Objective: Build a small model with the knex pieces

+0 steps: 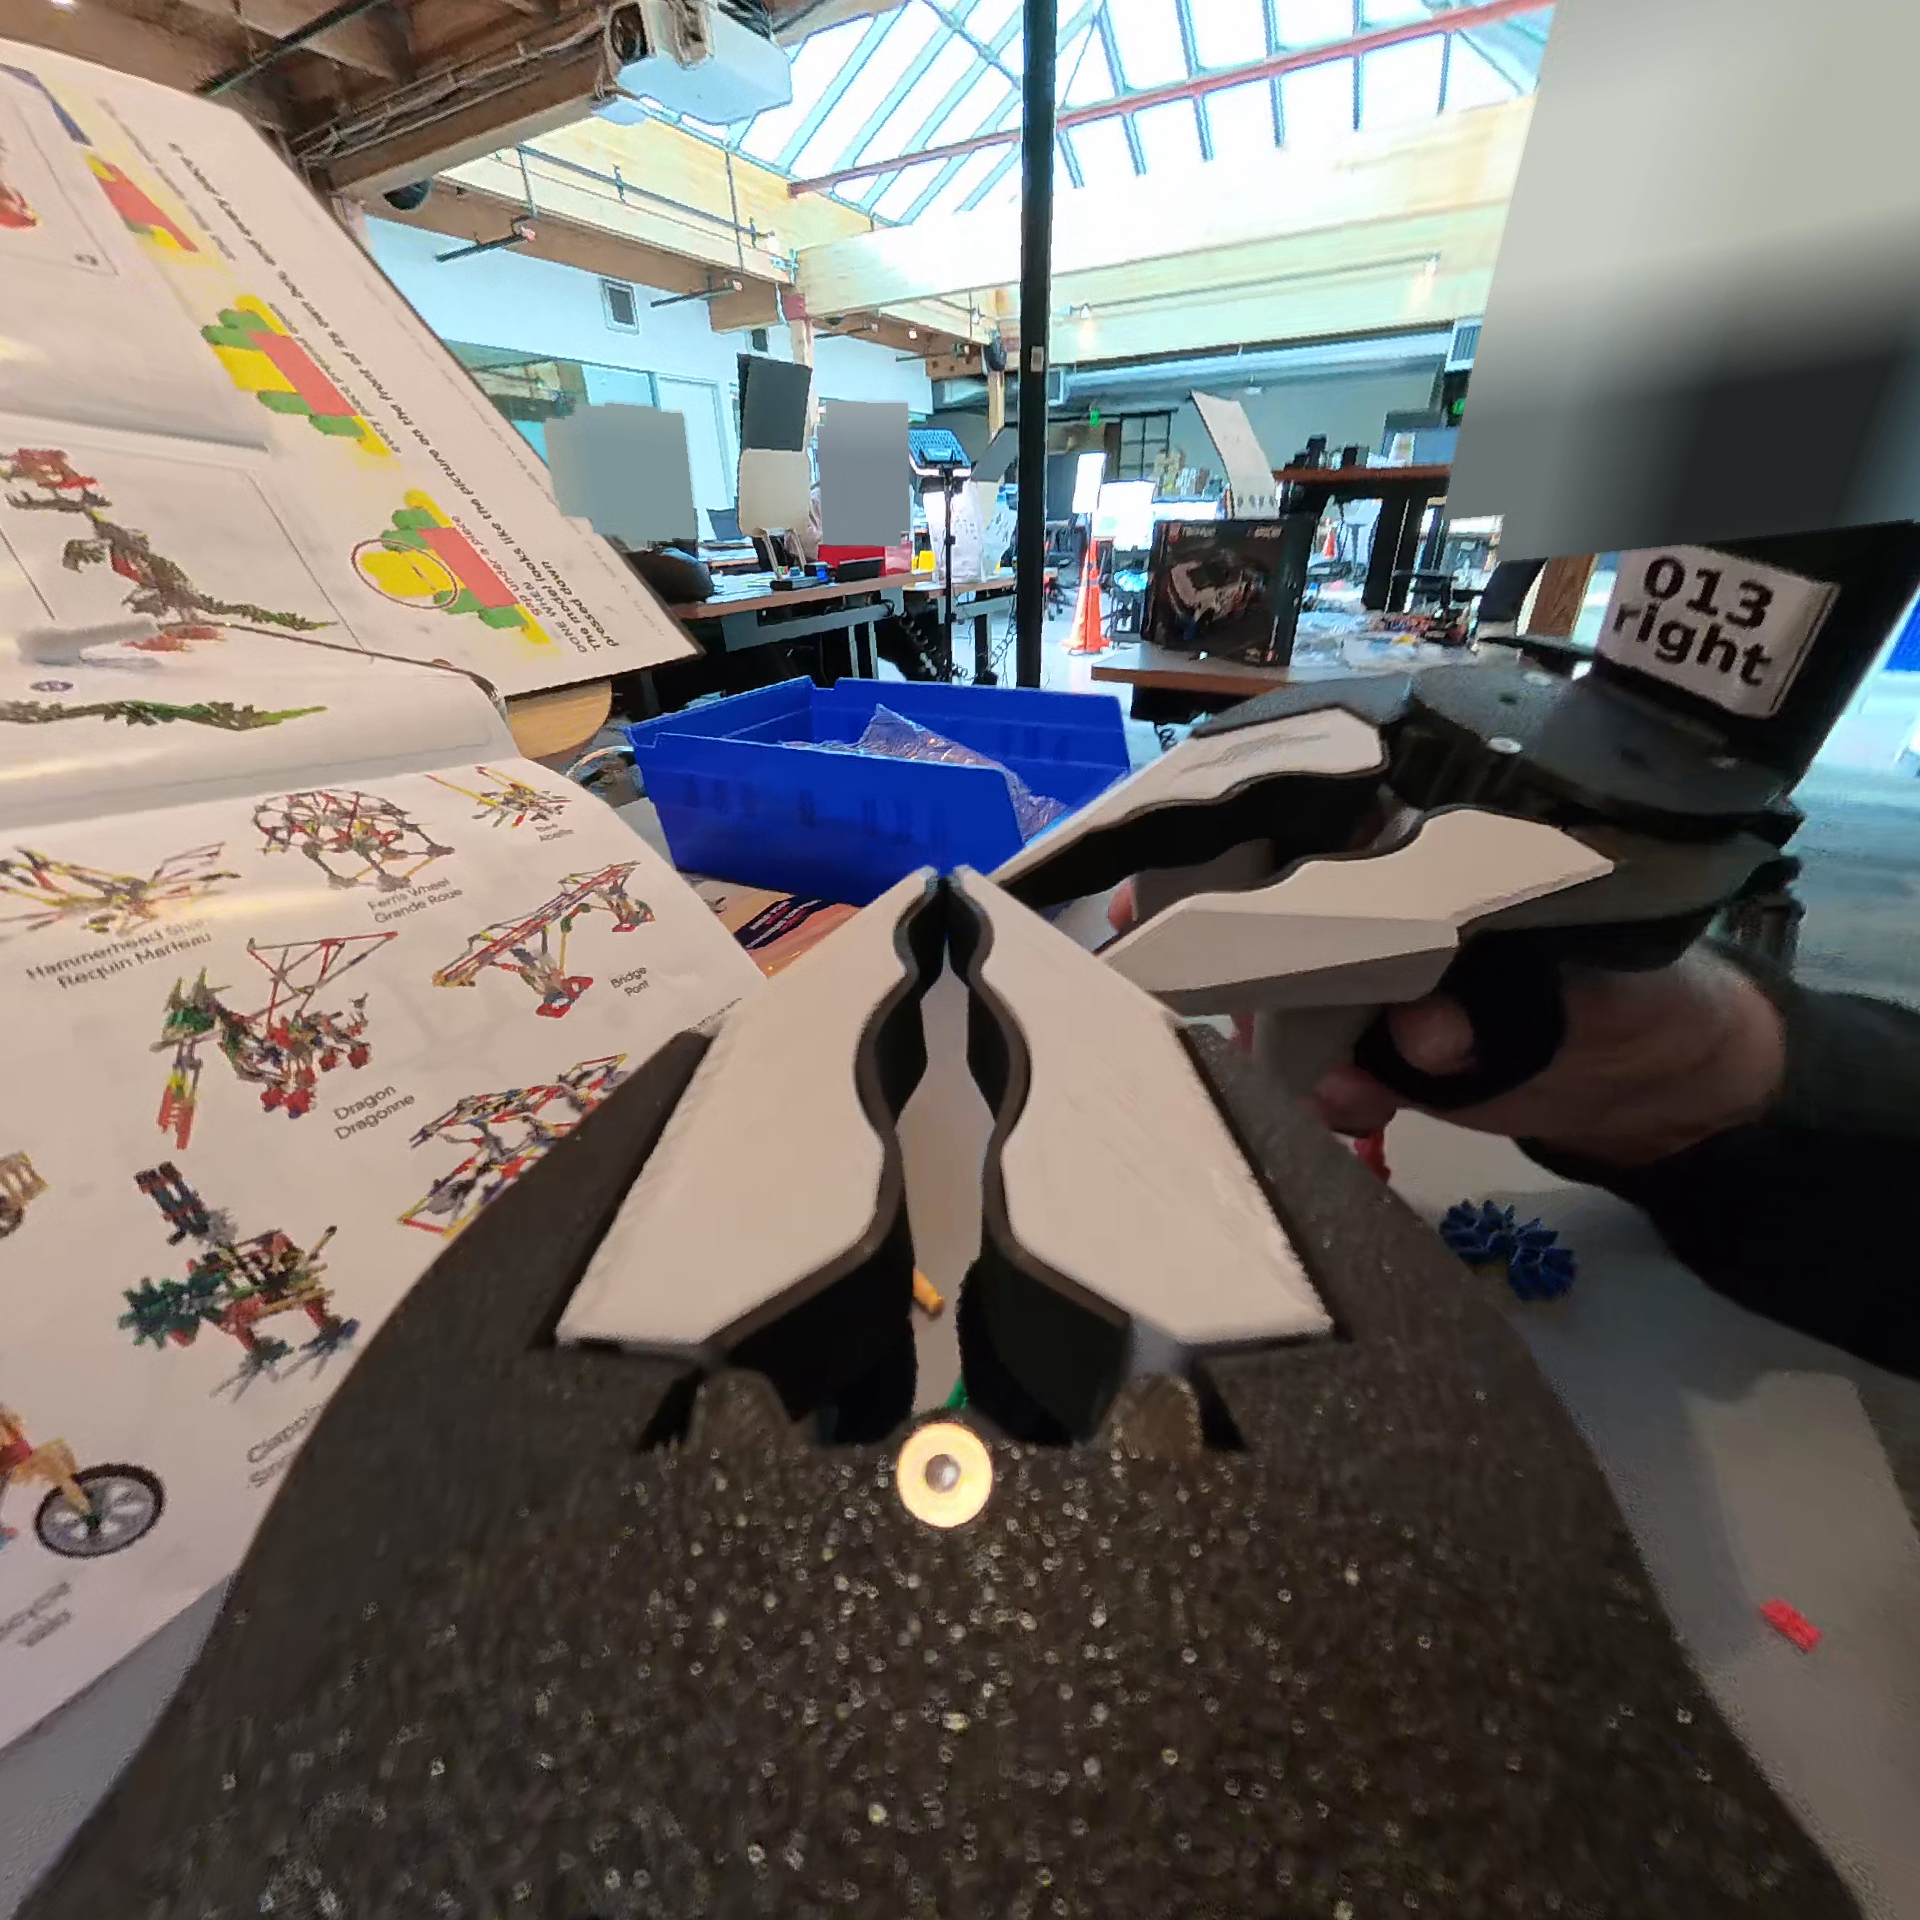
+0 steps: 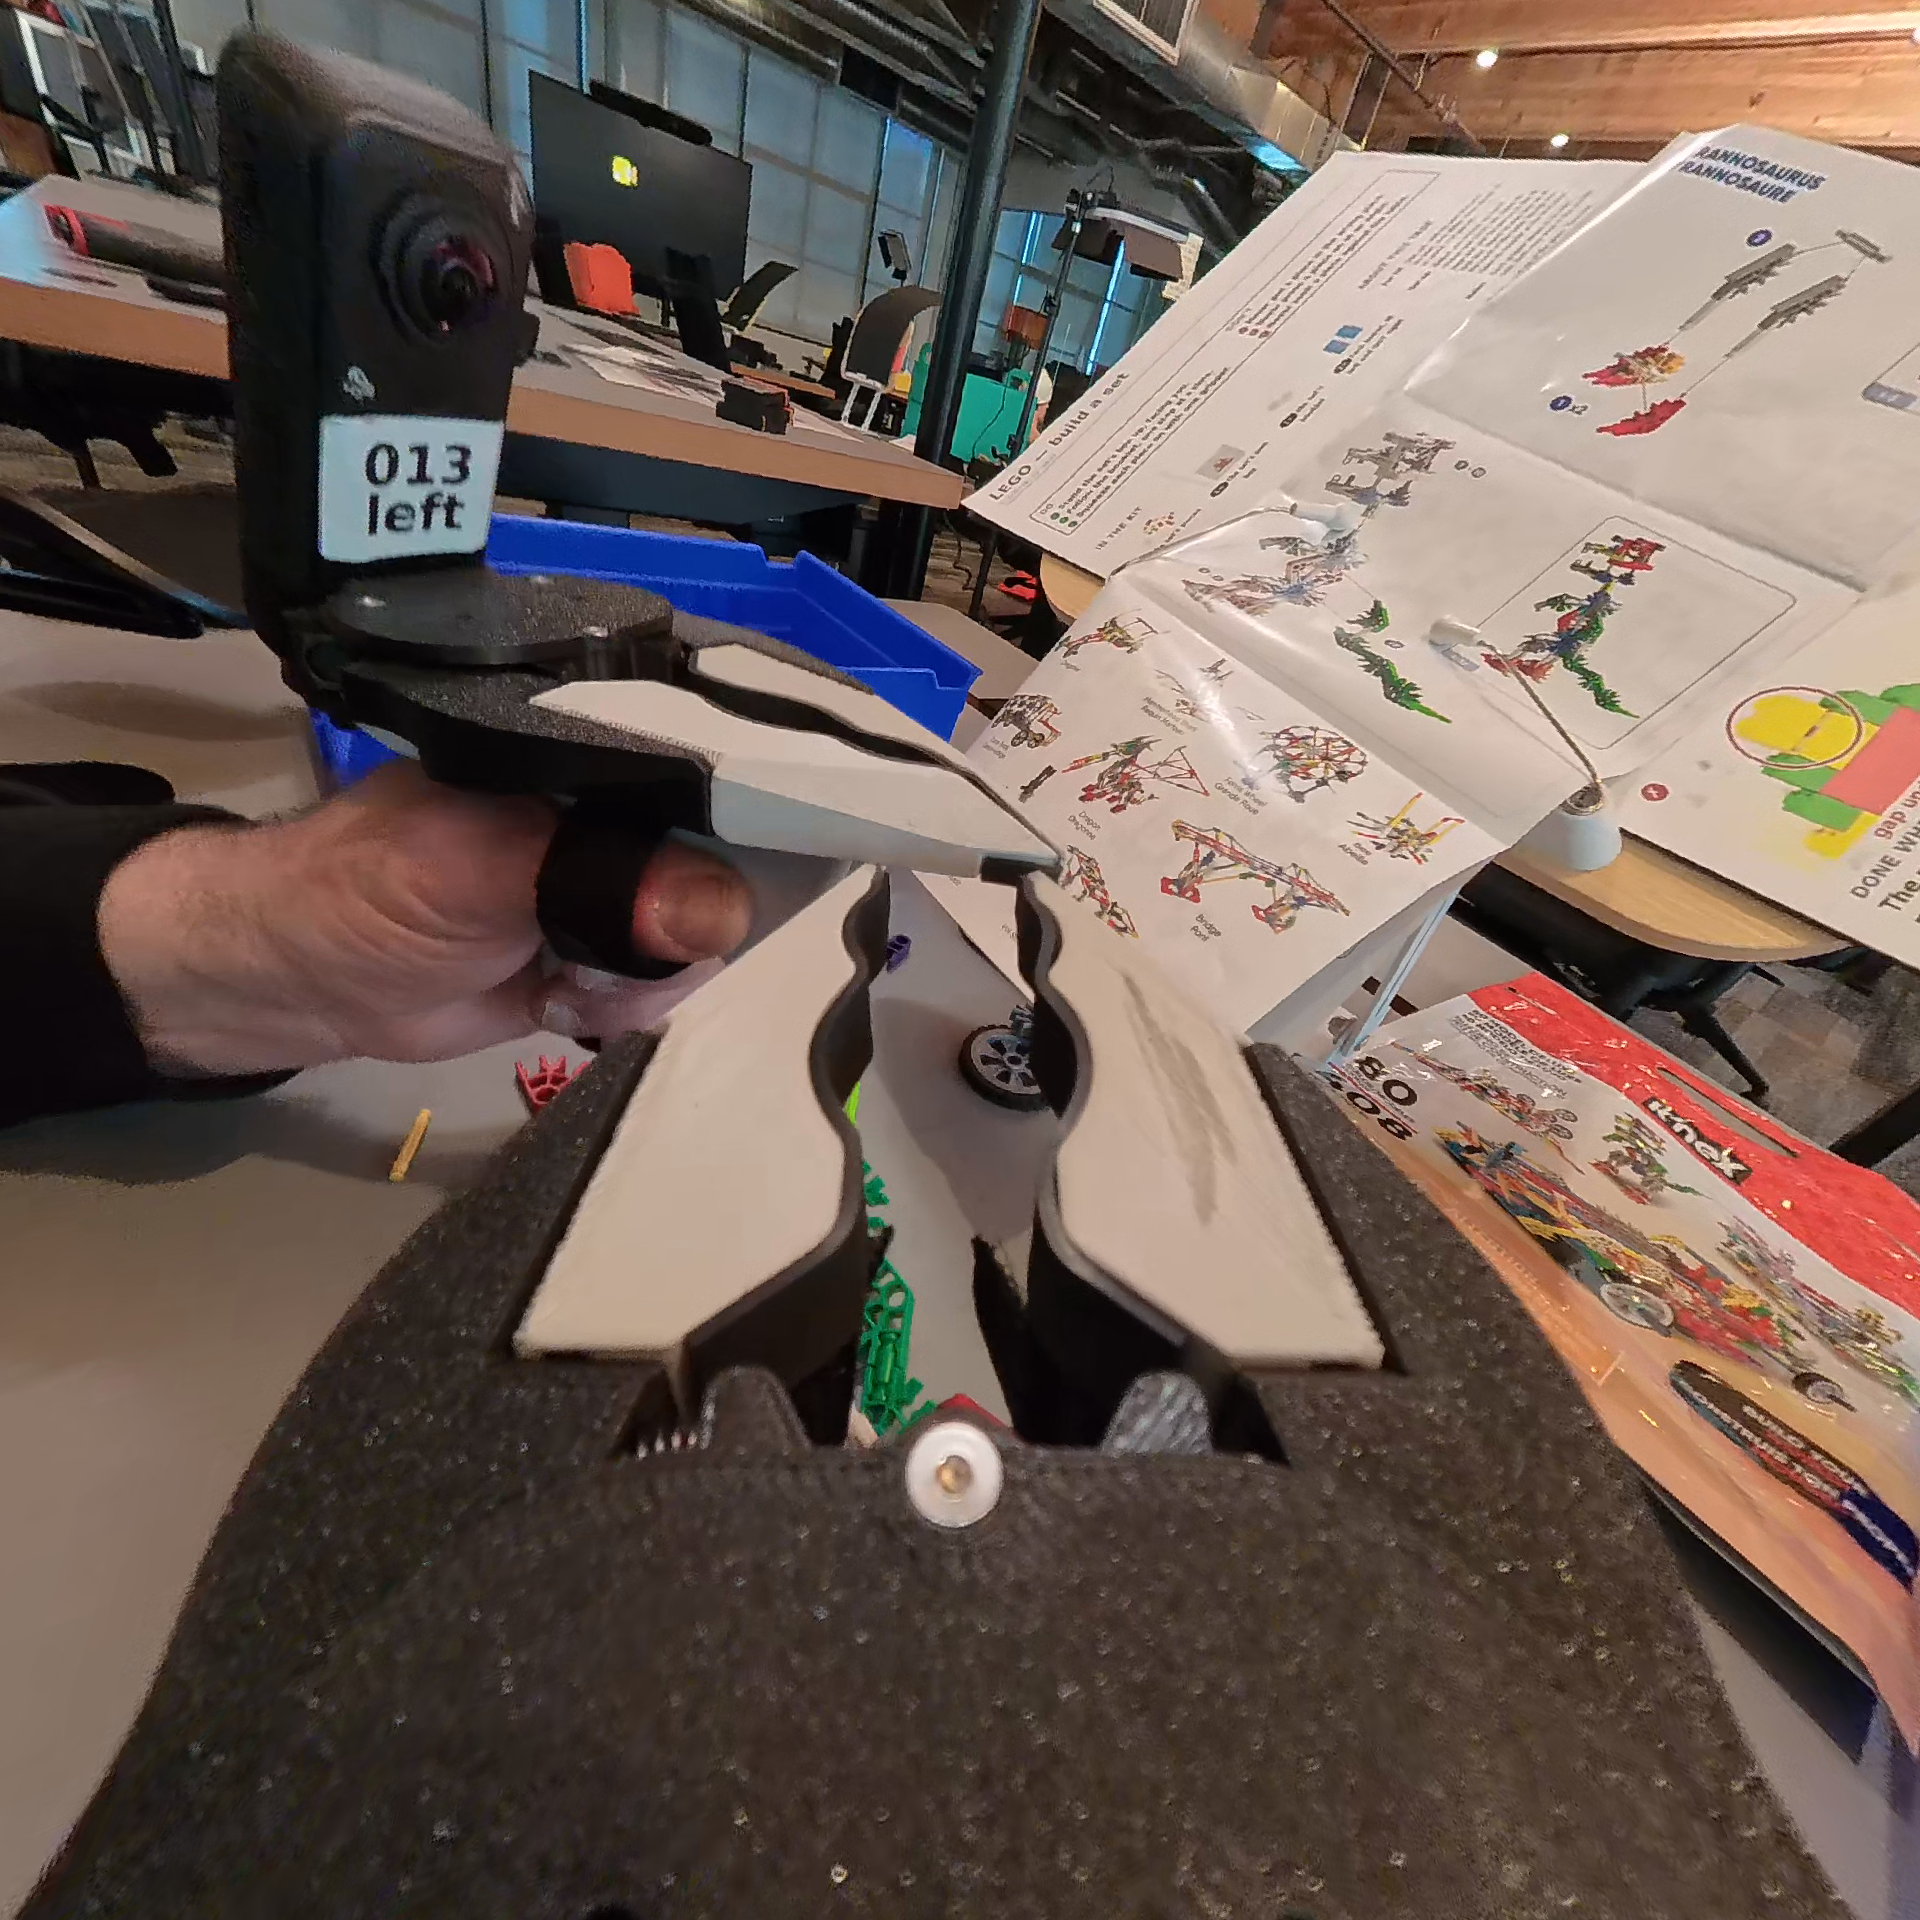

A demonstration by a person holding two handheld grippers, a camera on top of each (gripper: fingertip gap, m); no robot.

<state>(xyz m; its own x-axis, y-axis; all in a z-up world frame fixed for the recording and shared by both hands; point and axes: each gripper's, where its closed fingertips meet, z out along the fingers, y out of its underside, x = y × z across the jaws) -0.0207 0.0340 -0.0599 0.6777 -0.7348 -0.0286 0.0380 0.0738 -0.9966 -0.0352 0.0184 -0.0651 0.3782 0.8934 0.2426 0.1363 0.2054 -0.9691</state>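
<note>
My left gripper [image 1: 945, 883] is shut with its fingertips touching, and I see nothing between them. It also shows in the right wrist view [image 2: 1023, 860], held by a hand, with its tip lying across the tips of my right gripper [image 2: 956, 883]. My right gripper is open and empty; in the left wrist view [image 1: 1081, 916] it comes in from the right. Below it on the grey table lie a small black wheel [image 2: 1003, 1060] and green construction pieces [image 2: 888, 1320].
A blue bin [image 1: 852, 800] stands behind the grippers. Instruction sheets [image 2: 1351, 675] rest on a white stand, and a toy package bag [image 2: 1662, 1195] lies to the right. Loose parts: a red connector [image 2: 551, 1075], a yellow rod [image 2: 408, 1143], blue connectors [image 1: 1507, 1247]. Less than 4 cm separates the two grippers' tips.
</note>
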